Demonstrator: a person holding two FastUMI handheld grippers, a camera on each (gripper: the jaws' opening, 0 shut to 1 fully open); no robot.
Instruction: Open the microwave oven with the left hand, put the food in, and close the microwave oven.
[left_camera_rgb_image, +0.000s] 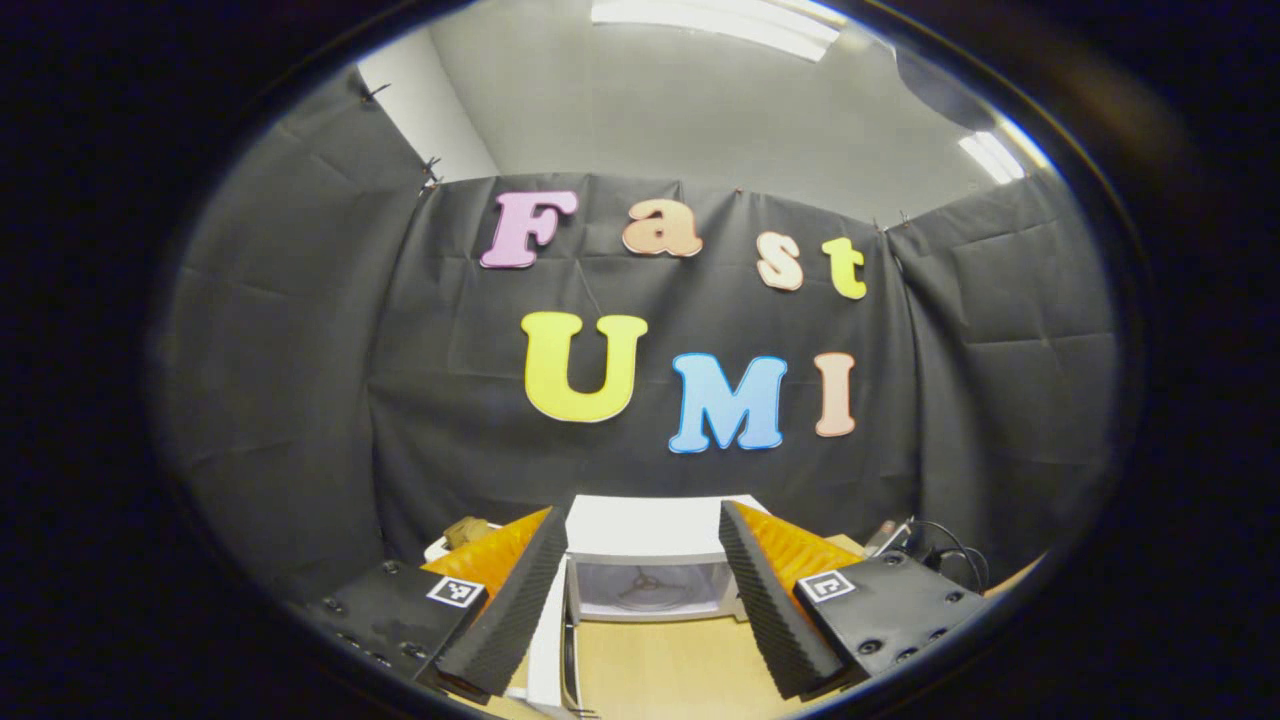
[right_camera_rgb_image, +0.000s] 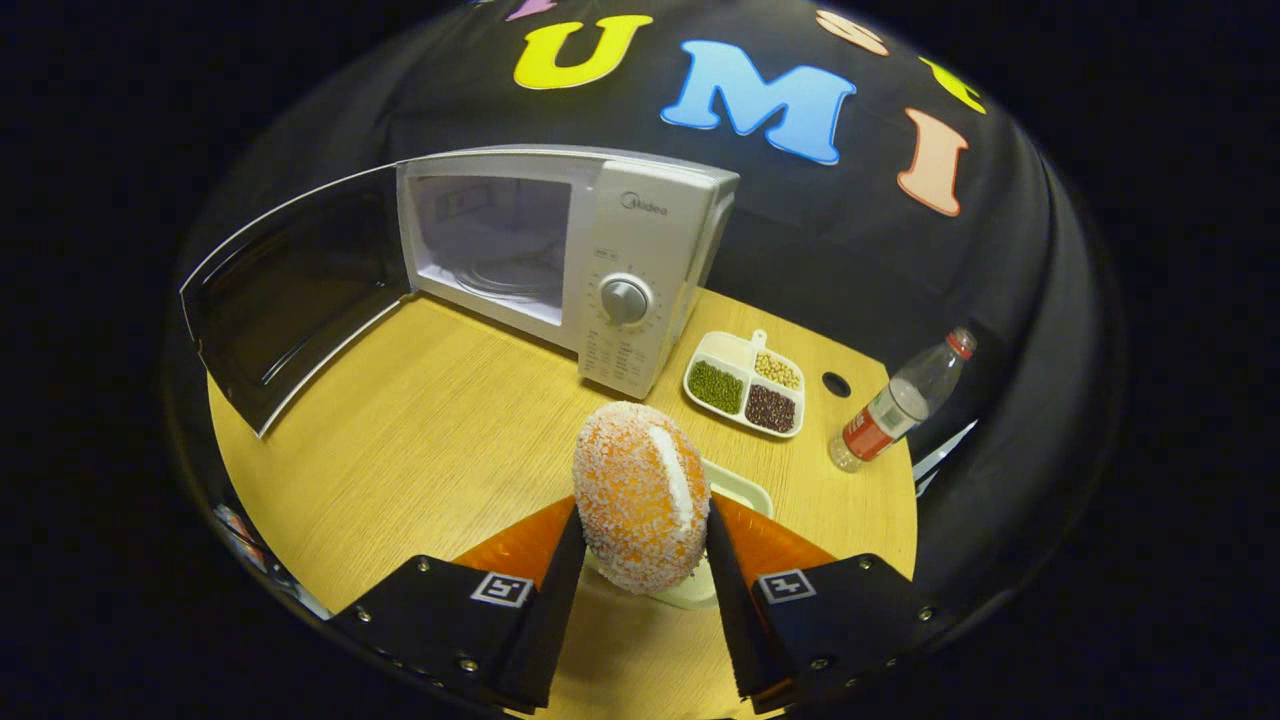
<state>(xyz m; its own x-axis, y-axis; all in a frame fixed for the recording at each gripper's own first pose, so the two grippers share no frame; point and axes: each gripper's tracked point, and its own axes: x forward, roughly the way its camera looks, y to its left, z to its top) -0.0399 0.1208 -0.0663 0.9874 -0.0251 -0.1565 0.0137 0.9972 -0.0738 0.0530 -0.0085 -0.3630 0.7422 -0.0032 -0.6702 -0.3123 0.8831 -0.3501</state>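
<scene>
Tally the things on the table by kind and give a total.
Microwave, door open: 1
Sugared bun held between the right gripper fingers: 1
Divided dish of beans: 1
Plastic bottle: 1
Pale dish under the bun: 1
Total: 5

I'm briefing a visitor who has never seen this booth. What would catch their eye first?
Probably the sugar-coated orange pastry, gripped between the right gripper fingers just above a small pale dish. Behind it on the wooden table stands the white microwave, its door swung wide open to the left.
</scene>
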